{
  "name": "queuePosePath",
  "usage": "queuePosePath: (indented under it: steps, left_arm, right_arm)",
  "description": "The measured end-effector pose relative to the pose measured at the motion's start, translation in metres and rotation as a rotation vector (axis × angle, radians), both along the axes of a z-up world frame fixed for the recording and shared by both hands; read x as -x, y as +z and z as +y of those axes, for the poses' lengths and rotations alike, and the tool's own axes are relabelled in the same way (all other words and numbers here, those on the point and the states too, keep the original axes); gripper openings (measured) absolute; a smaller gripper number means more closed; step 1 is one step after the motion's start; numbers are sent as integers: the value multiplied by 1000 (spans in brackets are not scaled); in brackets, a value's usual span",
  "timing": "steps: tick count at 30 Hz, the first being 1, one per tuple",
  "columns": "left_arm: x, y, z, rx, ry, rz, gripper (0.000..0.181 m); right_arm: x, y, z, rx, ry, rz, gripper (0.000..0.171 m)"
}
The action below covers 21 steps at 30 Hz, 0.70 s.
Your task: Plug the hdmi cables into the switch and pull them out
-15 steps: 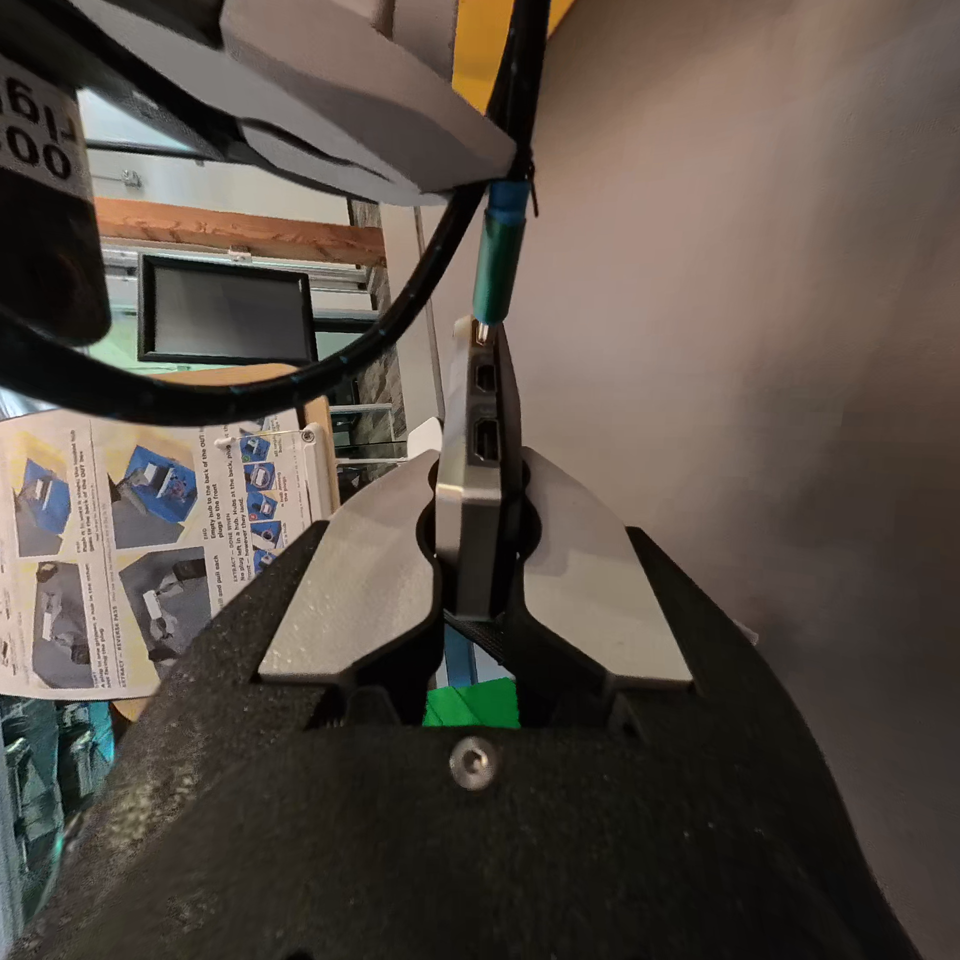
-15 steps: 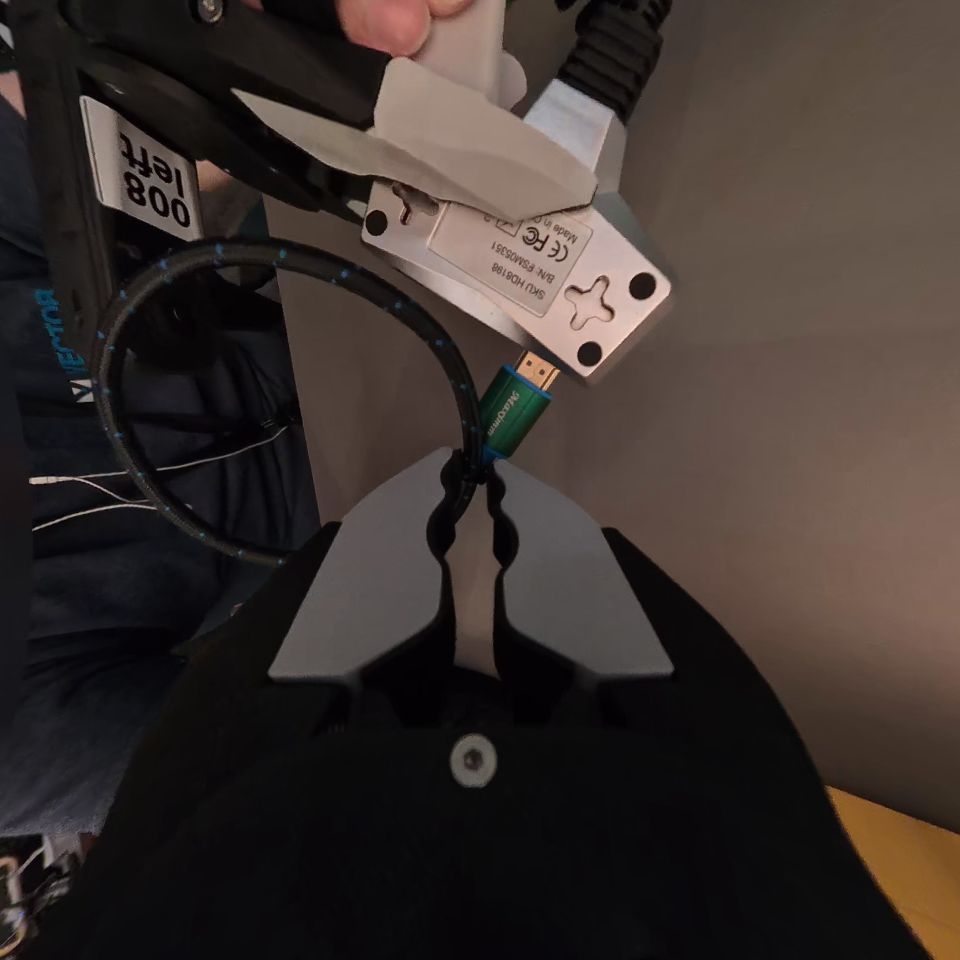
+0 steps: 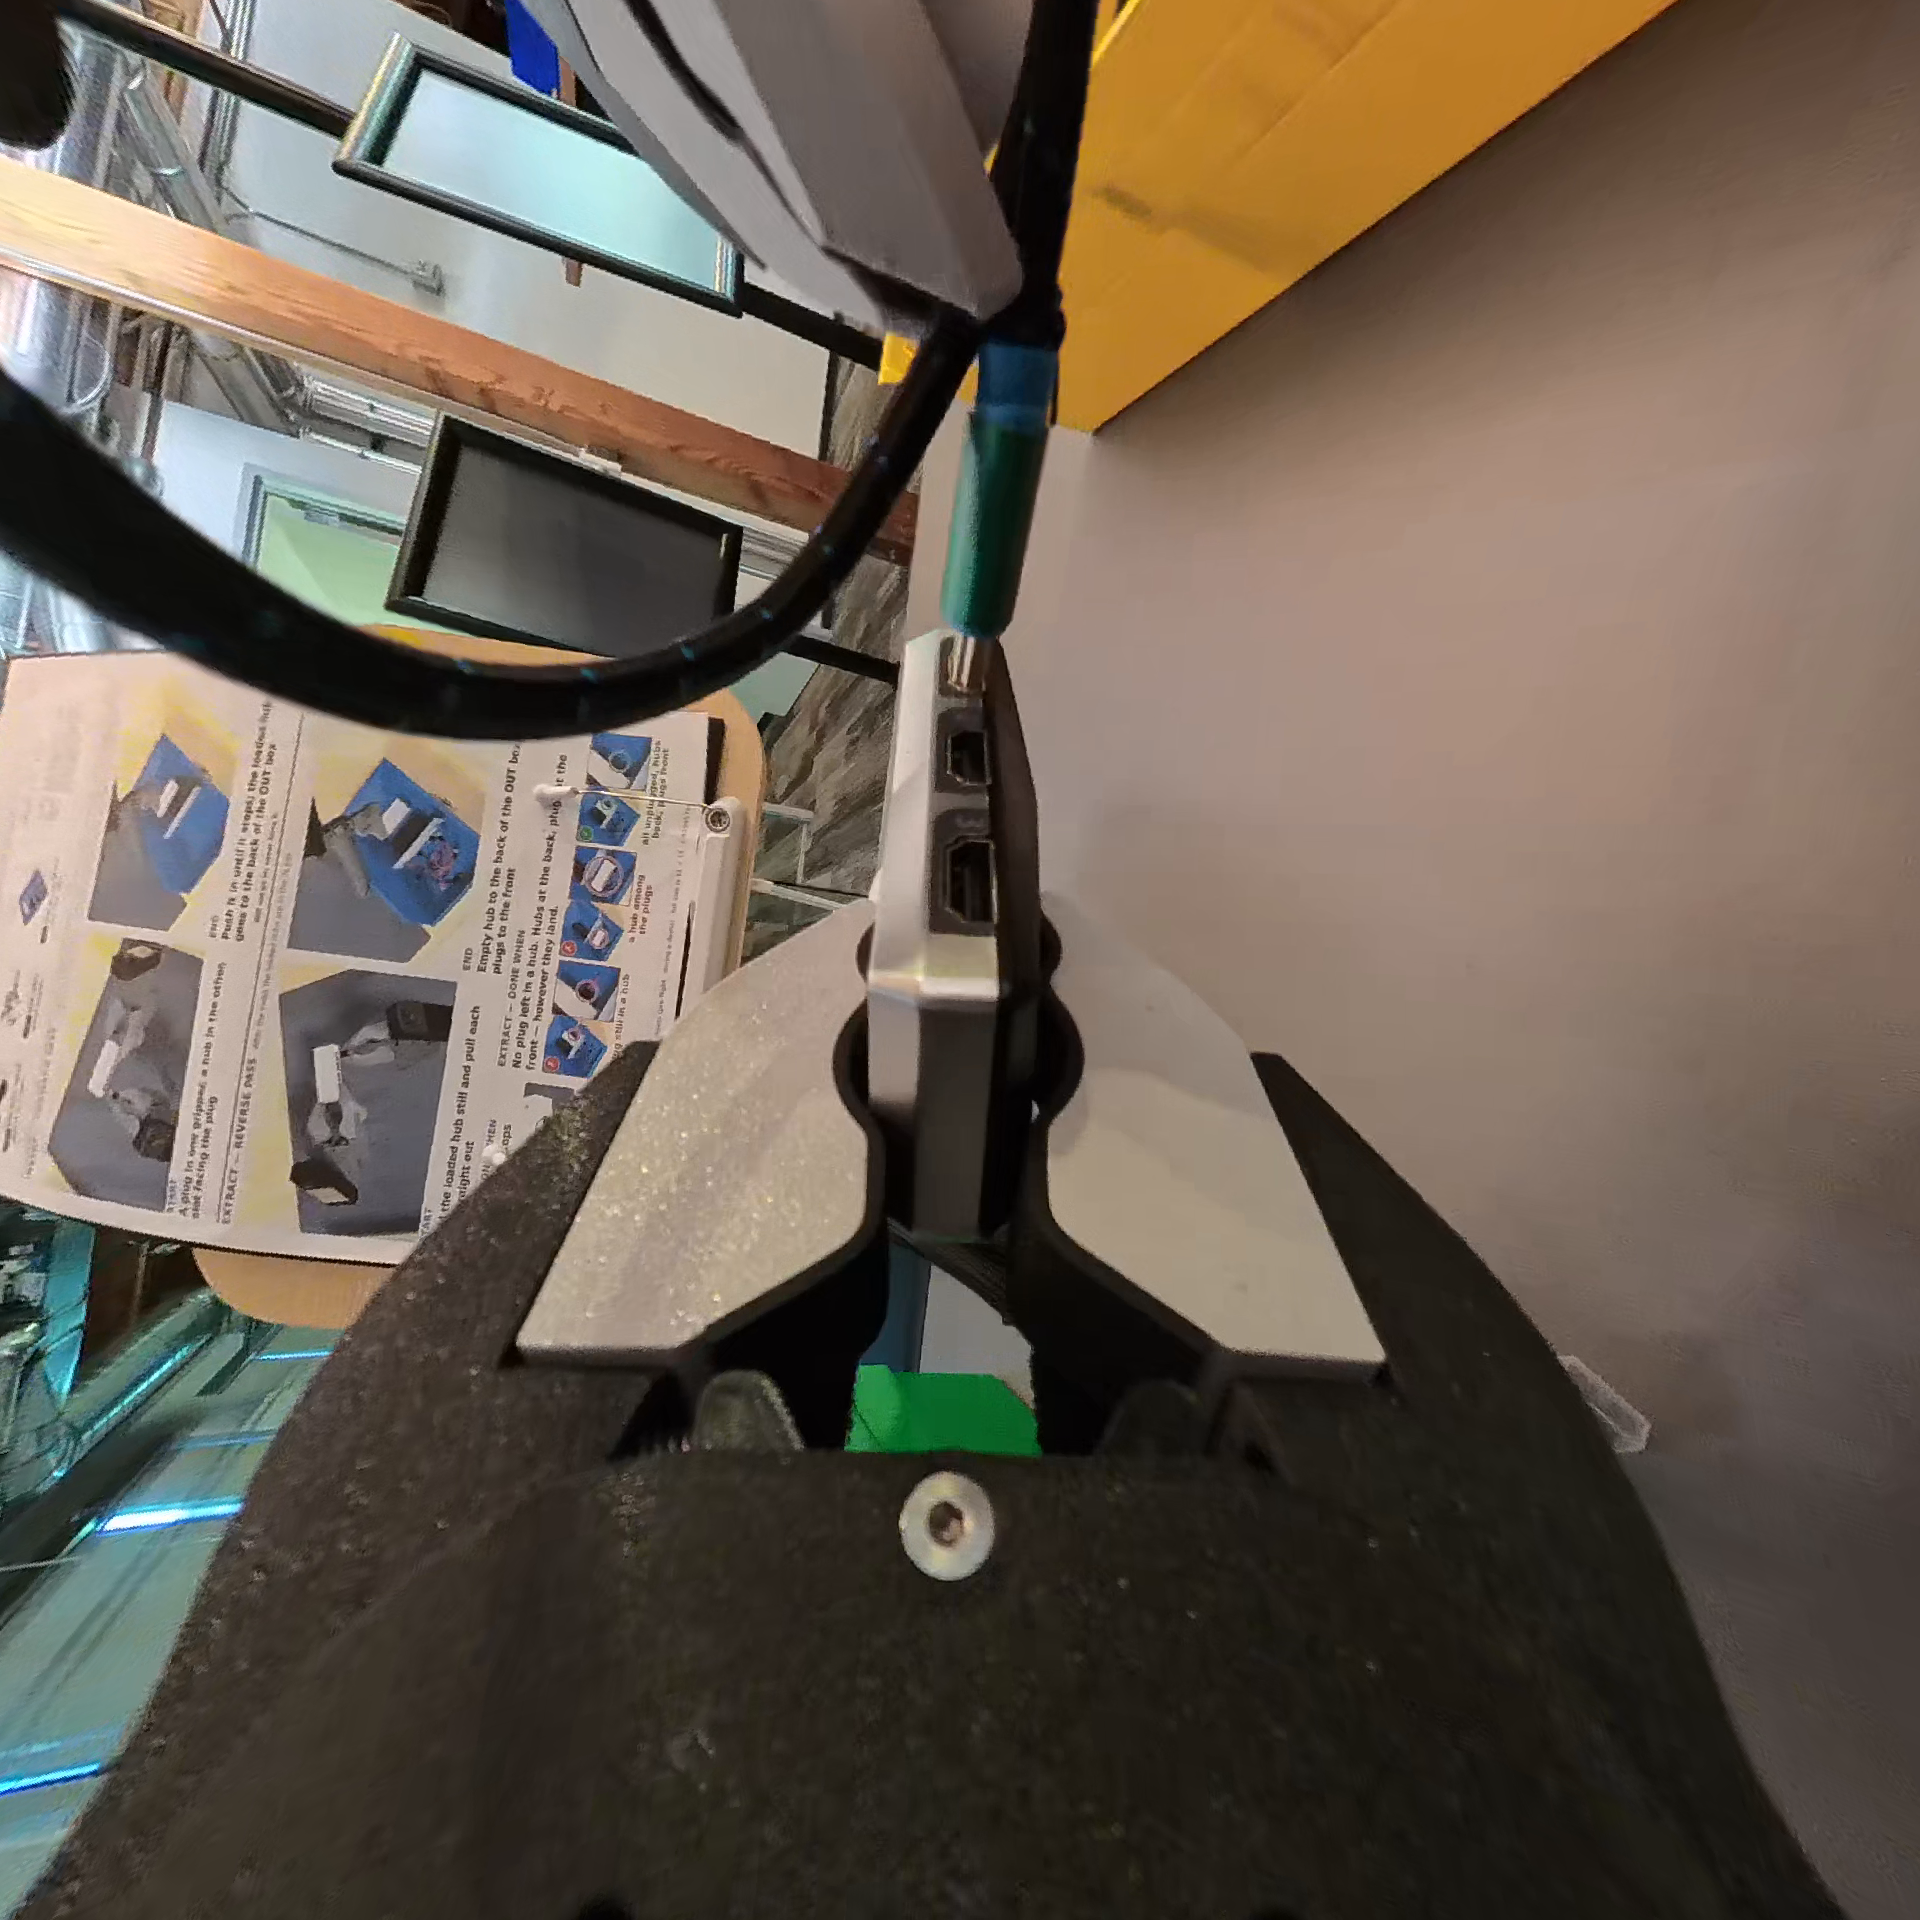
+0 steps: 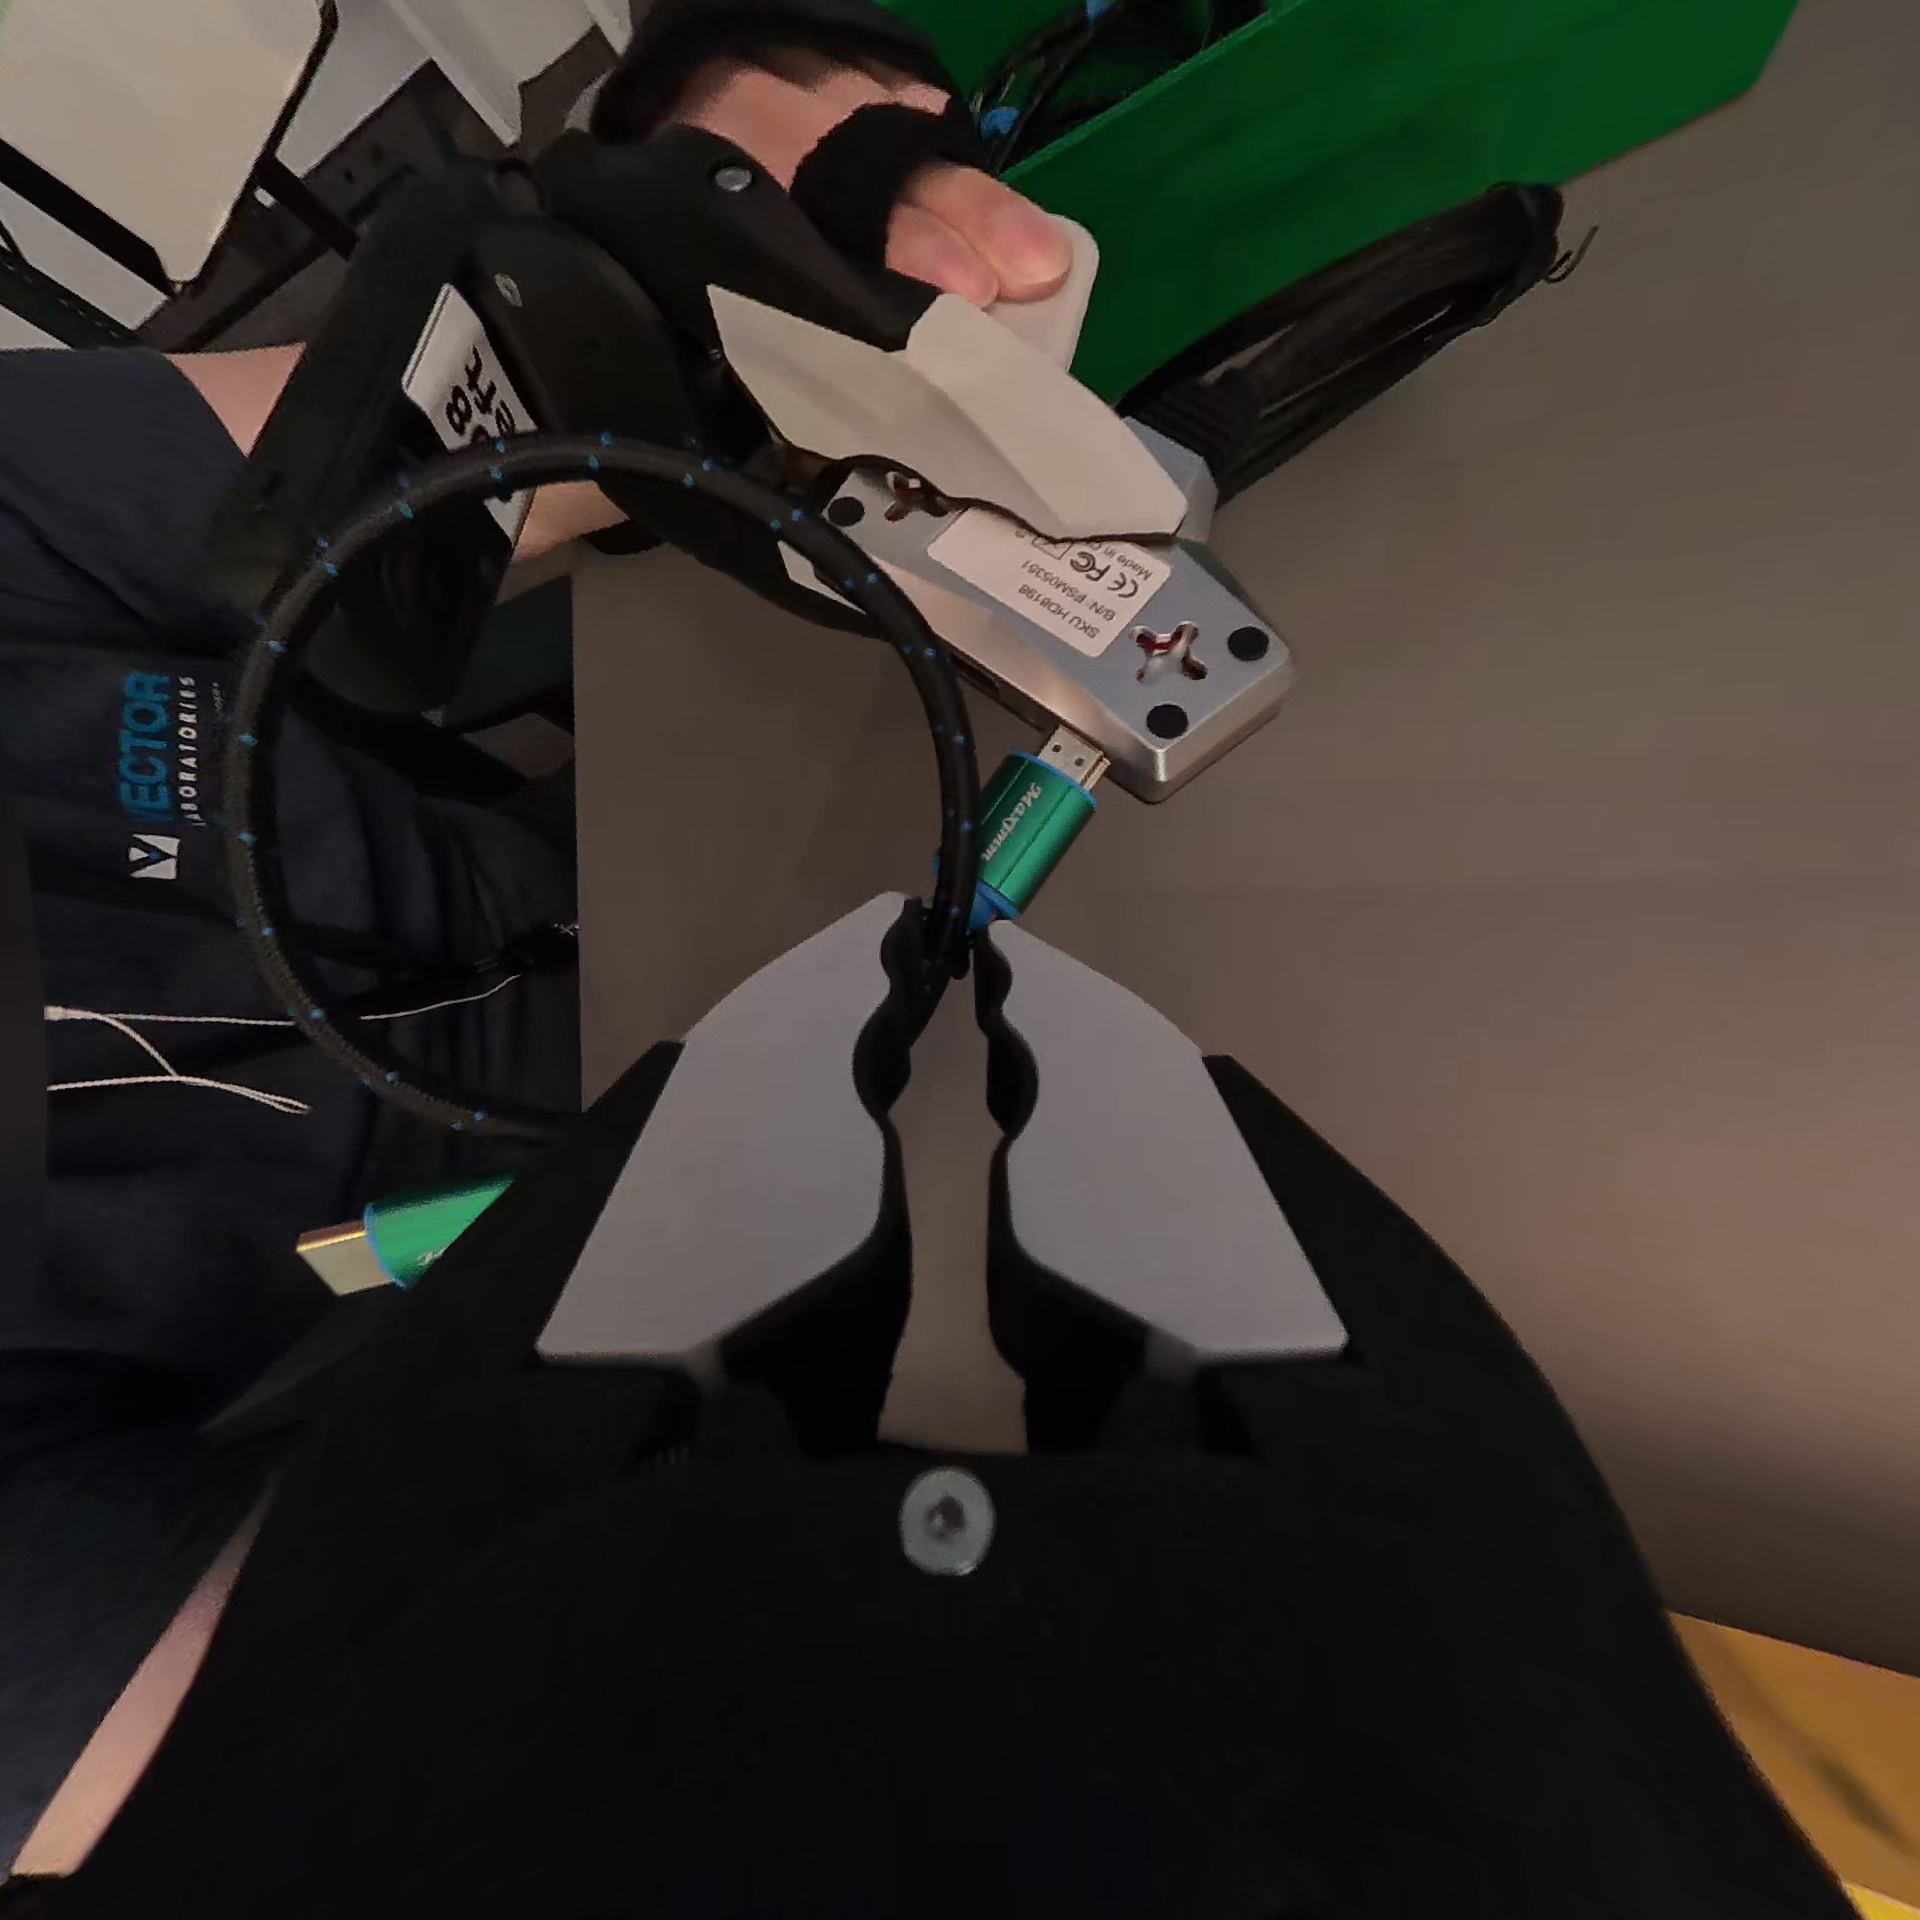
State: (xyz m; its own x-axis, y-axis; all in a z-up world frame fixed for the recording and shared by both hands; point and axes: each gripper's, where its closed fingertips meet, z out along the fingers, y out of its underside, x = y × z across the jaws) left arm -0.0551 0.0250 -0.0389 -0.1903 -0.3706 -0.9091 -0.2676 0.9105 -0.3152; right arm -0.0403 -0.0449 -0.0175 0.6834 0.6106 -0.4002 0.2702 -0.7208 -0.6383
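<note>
Switch (image 3: 935, 1039), silver and slim, sits clamped edge-on in the left tongs (image 3: 951, 1023), both pads pressed flat against its two broad faces, held up above the grey table (image 3: 1507, 831). Two open ports show on its near edge, one above the other. At the far end of that edge, the plug (image 3: 987, 530), green with a blue collar, has its metal tip right at the top port; how deep it sits I cannot tell from this side.

From the right wrist view the gold tip of the plug (image 4: 1029, 836) meets the corner of the switch (image 4: 1174, 675), with a strip of bare metal showing between green shell and silver case. The right tongs (image 4: 940, 951) are nearly closed, pinching the black braided cable (image 4: 582, 468) just behind the blue collar. That cable, flecked with blue, swings out left in a wide loop and comes back near, where its second plug (image 4: 400, 1236) hangs free at the left of the tongs.

Farther off, the left tongs (image 4: 997, 416) grip the switch, a gloved hand (image 4: 914, 197) on the handle. A green bin (image 4: 1351, 125) stands far right on the table. A yellow box (image 3: 1299, 187) lies beyond, and a printed sheet (image 3: 312, 935) stands at left.
</note>
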Motion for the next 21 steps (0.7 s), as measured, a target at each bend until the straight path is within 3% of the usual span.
queuePosePath:
  steps: [4,10,21]
  left_arm:
    - [0,-3,4,-90,24,6,22]
    - [1,-9,0,-170,-11,30,22]
    - [-1,-3,10,-84,45,-4,22]
  right_arm:
    - [-3,-8,4,54,-66,-25,8]
    - [4,-18,-1,98,-35,-84,6]
    - [-1,-8,10,8,-99,-127,8]
